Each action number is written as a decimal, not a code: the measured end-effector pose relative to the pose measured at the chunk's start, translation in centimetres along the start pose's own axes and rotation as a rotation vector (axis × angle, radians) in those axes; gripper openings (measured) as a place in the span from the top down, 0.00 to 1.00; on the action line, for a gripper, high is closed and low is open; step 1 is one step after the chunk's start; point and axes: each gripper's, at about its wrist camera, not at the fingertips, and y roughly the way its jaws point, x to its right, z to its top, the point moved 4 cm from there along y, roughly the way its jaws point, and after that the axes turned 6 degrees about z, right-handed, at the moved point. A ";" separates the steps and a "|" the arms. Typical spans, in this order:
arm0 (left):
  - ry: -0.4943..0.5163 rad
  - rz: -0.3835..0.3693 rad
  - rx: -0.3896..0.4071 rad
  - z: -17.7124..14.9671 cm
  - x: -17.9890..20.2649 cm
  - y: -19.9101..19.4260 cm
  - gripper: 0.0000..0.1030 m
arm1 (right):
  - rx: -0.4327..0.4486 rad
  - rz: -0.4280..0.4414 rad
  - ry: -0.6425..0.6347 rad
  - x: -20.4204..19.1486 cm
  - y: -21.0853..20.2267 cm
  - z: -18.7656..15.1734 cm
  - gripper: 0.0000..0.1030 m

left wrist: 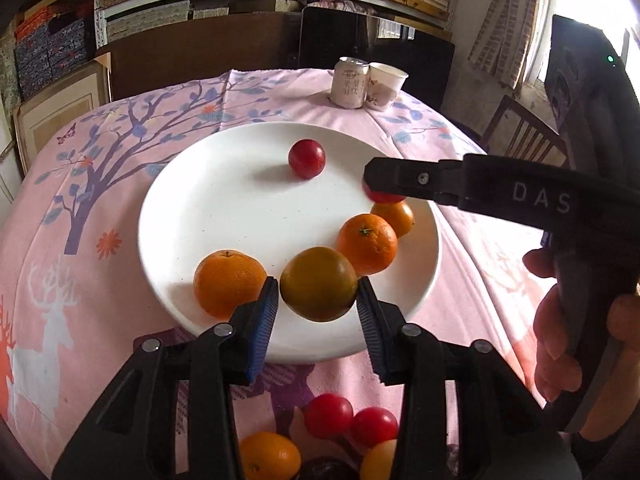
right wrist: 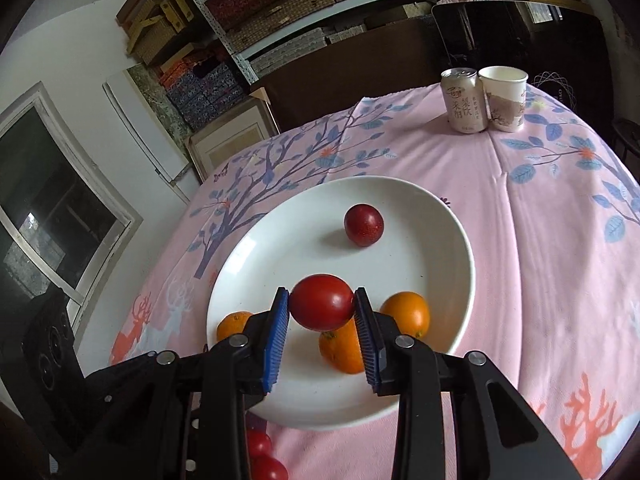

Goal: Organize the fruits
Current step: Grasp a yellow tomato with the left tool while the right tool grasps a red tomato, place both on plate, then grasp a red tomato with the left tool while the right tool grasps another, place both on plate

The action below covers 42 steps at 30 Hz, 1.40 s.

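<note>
A white plate (left wrist: pixel 224 208) (right wrist: pixel 420 248) lies on the pink tablecloth. It carries a dark red plum (left wrist: pixel 307 159) (right wrist: pixel 363 225) and three oranges (left wrist: pixel 229 283) (left wrist: pixel 367 243) (left wrist: pixel 394 218). My left gripper (left wrist: pixel 318 280) is shut on an olive-orange fruit (left wrist: pixel 318 292) above the plate's near rim. My right gripper (right wrist: pixel 321 294) is shut on a red tomato (right wrist: pixel 322 308) over the plate's right side, above the oranges (right wrist: pixel 342 350) (right wrist: pixel 406 314). In the left wrist view, that right gripper (left wrist: pixel 384 184) reaches in from the right, held by a hand (left wrist: pixel 560 340).
Loose fruit lies near the table's front edge: red tomatoes (left wrist: pixel 328 416) (left wrist: pixel 374 426) (right wrist: pixel 260 444), an orange (left wrist: pixel 270 456) and a dark fruit (left wrist: pixel 328 470). A drink can (left wrist: pixel 349 82) (right wrist: pixel 464 100) and a paper cup (left wrist: pixel 384 84) (right wrist: pixel 505 98) stand at the far edge. A wooden chair (left wrist: pixel 524 132) stands to the right.
</note>
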 end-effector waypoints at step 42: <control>0.167 0.010 0.112 -20.3 0.3 -12.9 0.71 | -0.144 0.104 -0.224 -5.9 -11.8 -24.4 0.55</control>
